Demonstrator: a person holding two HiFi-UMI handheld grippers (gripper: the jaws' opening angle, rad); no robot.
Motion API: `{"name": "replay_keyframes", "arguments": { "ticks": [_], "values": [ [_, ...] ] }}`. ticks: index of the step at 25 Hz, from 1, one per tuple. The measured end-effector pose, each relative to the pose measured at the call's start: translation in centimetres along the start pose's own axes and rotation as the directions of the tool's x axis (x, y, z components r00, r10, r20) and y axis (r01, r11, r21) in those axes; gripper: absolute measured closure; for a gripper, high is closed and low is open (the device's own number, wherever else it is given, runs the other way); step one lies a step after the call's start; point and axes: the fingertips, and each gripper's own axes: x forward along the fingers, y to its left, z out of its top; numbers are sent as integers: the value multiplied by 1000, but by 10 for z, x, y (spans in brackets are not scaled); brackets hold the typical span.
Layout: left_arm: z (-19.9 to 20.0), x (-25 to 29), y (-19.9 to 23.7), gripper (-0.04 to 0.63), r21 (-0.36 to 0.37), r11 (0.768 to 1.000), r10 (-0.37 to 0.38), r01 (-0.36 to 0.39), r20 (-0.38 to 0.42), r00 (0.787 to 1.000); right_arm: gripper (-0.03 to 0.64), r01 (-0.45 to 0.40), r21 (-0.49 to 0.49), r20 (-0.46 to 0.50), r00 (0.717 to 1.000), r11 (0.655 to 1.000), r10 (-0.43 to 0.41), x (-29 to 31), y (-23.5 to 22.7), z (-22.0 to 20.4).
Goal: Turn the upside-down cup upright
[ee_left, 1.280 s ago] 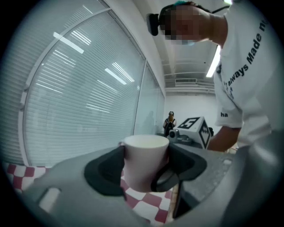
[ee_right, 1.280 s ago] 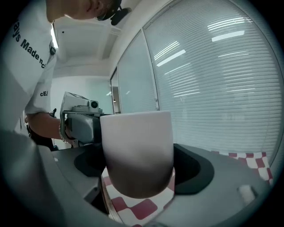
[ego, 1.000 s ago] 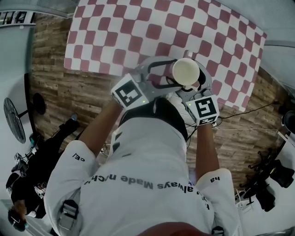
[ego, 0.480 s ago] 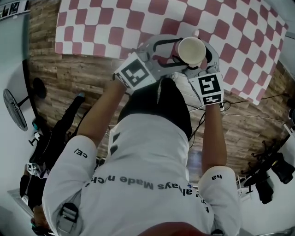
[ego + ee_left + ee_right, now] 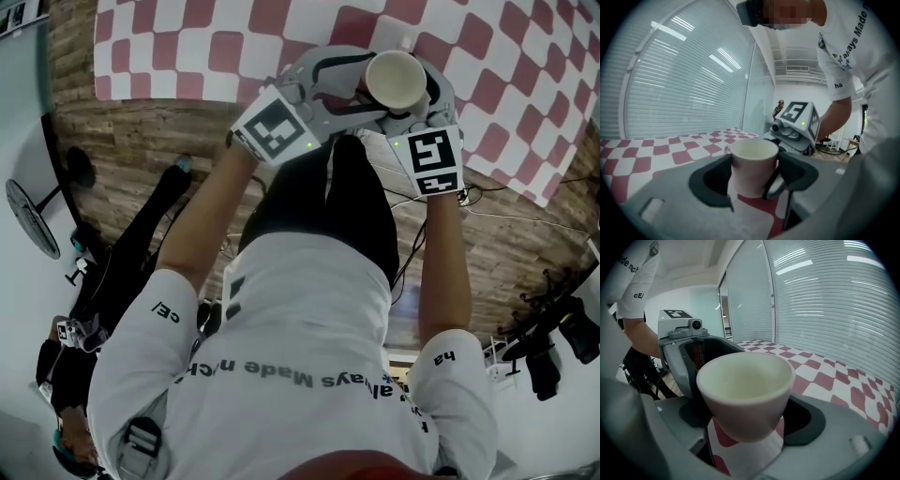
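Observation:
A cream cup [image 5: 394, 80] stands mouth up in the air over the near edge of the red-and-white checked table [image 5: 206, 47]. My left gripper [image 5: 364, 84] reaches in from the left and my right gripper [image 5: 419, 92] from the right, each shut on the cup's wall. In the left gripper view the cup [image 5: 752, 161] sits between the dark pads of the left gripper [image 5: 752, 180], with its small handle on the far left side. The right gripper view shows the empty cup [image 5: 745, 394] close up, with the right gripper [image 5: 745, 430] closed on its lower body.
Wooden floor [image 5: 141, 150] lies in front of the table. A fan [image 5: 28, 220] stands at the left, with another person [image 5: 103, 300] below it. Cables [image 5: 525, 220] and black stands [image 5: 553, 347] are at the right. Window blinds [image 5: 684, 79] run behind the table.
Both grippers have come down together with the cup held between them, toward the cloth's near edge. The cup has stayed mouth up.

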Motion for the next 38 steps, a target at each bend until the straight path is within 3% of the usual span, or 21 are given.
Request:
{"name": "replay_keyframes", "arguments": {
  "ticks": [16,22,30,34,38],
  "values": [
    [-25,7,-4,279,-1,1000,13,-13,-13,1000,178,2,-15,-19,1000,1000,-3,12,1,-24],
    [-28,5,-6,229,-35,999,36,-37,-27,999,132,-8,-19,-44,999,1000,7,8,6,-30],
    [14,-14,-17,227,-52,996,75,-74,12,997,117,7,-21,-10,1000,1000,-7,-33,10,-5],
    [51,-26,-28,227,-61,992,116,-113,47,992,153,16,31,29,999,999,-17,-70,8,13],
    [91,-43,-27,253,-119,977,190,-177,106,976,202,33,101,91,995,994,-43,-108,5,43]
  ]
}}
